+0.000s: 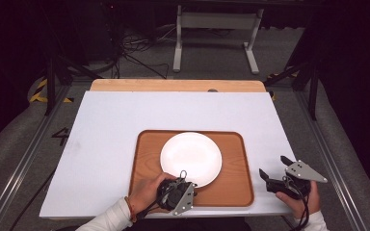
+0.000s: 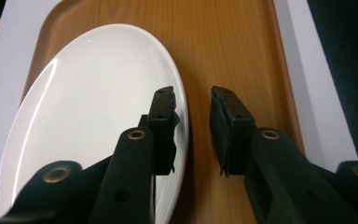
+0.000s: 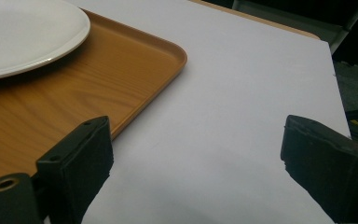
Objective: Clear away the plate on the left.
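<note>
A wooden tray [image 1: 236,190] lies on the white tabletop [image 1: 106,134], and in it sits one white plate [image 1: 191,158], bare of food, left of the tray's middle. The left gripper [image 1: 176,185] hangs at the tray's near edge, over the plate's near rim: in the left gripper view its jaws stand a little apart, one above the plate's rim, the other above bare tray wood, pressing on nothing. The right gripper [image 1: 275,174] is off the tray's right side, over the tabletop, jaws wide apart and empty.
</note>
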A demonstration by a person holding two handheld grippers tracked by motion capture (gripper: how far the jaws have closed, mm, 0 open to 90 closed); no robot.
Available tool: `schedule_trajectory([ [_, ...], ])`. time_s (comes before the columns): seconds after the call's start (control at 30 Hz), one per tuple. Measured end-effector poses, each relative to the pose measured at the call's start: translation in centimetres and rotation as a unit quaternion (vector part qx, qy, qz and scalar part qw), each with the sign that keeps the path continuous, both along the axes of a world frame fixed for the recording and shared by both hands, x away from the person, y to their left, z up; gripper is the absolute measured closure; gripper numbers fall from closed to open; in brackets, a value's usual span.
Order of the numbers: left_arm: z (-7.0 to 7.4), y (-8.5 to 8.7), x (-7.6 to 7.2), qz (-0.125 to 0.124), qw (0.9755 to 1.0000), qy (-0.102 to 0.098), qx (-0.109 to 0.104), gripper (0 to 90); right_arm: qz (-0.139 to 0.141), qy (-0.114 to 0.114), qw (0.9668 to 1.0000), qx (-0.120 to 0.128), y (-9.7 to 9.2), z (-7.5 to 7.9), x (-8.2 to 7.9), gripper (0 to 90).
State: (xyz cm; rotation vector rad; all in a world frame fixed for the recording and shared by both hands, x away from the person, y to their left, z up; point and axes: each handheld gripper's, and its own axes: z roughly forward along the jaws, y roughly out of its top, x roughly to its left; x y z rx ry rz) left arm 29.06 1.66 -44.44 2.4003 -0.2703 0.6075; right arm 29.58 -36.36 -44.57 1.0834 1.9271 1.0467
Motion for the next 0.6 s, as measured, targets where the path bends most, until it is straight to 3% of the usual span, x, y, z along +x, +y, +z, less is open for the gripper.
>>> schedule_trajectory([
  [0.33,0.8,0.6,0.1,0.006,0.9997,-0.001,-0.023,60.3,0.001,0.0,1.0,0.001,0.0,0.0,0.0,9.8],
  [0.6,1.5,1.3,0.6,0.036,0.9978,-0.011,-0.055,41.5,0.0,0.0,1.0,0.001,-0.1,0.0,0.0,9.8],
])
